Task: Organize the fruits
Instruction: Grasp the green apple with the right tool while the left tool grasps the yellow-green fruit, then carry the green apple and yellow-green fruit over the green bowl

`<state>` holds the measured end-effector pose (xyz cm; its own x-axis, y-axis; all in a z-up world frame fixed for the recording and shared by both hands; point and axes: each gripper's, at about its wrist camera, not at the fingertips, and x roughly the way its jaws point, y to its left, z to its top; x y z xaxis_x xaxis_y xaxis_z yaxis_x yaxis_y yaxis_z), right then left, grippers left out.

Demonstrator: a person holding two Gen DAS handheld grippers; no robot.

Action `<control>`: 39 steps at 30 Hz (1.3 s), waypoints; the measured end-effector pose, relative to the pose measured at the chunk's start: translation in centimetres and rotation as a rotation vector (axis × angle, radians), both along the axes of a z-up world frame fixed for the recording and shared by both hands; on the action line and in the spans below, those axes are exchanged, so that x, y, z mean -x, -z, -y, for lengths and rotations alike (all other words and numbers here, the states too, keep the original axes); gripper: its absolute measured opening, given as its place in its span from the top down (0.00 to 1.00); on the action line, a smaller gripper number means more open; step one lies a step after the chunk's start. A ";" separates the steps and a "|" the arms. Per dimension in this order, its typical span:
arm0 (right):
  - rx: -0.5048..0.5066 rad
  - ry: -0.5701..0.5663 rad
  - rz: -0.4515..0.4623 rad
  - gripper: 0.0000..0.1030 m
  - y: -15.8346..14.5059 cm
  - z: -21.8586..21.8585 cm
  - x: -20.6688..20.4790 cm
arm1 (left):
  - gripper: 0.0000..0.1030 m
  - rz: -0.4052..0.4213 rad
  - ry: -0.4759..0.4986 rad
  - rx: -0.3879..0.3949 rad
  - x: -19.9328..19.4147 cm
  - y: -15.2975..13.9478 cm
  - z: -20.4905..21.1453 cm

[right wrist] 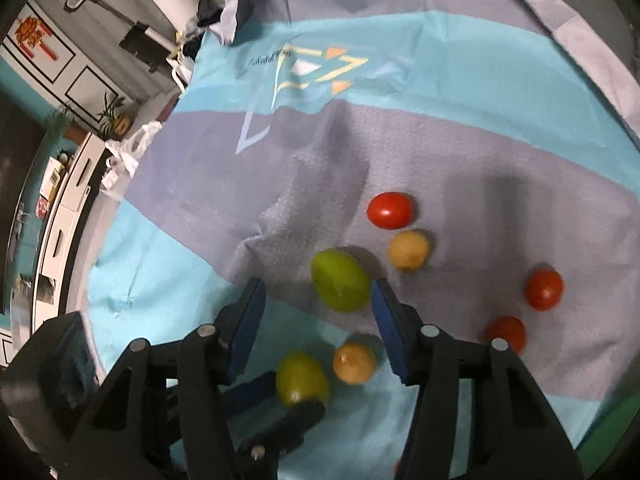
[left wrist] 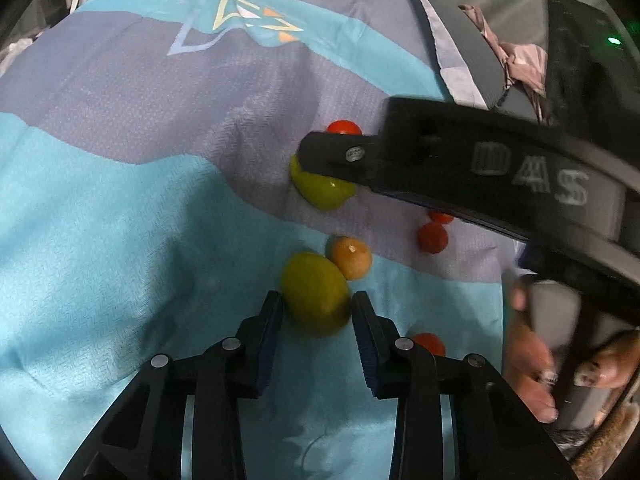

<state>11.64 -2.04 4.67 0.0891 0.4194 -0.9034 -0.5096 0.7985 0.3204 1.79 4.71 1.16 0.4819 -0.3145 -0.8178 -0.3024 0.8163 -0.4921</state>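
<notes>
Fruits lie on a blue and grey cloth (left wrist: 120,220). My left gripper (left wrist: 317,312) has its blue pads at the two sides of a green fruit (left wrist: 314,294) that rests on the cloth; an orange-brown fruit (left wrist: 351,258) touches it behind. It shows in the right wrist view as the lower green fruit (right wrist: 301,378). My right gripper (right wrist: 318,300) is open around a second green fruit (right wrist: 340,280), which sits nearer its right pad. Red tomatoes (right wrist: 390,210) (right wrist: 543,290) (right wrist: 507,332) and a pale yellow fruit (right wrist: 409,255) lie to the right.
The right gripper's body (left wrist: 480,168) crosses the left wrist view, with the person's hand (left wrist: 536,364) below it. Another tomato (left wrist: 430,343) lies beside my left gripper. Crumpled cloth and bags lie past the cloth's far edge; cabinets (right wrist: 60,208) stand at left.
</notes>
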 end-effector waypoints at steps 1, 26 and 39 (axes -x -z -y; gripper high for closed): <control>0.009 -0.004 0.001 0.48 0.3 -0.2 -0.1 | 0.65 -0.003 -0.005 -0.002 0.1 -0.1 -0.1; -0.002 0.087 0.114 0.63 -0.5 4.6 1.7 | 0.66 0.036 -0.006 -0.126 0.9 -1.6 2.0; -0.066 0.243 0.165 0.63 -3.4 12.3 7.7 | 0.66 0.094 0.081 -0.232 1.4 -3.1 5.1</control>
<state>3.96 -14.35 8.03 0.3375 0.4251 -0.8399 -0.3553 0.8837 0.3045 0.43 -0.35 4.31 0.5404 -0.1643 -0.8252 -0.1934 0.9302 -0.3119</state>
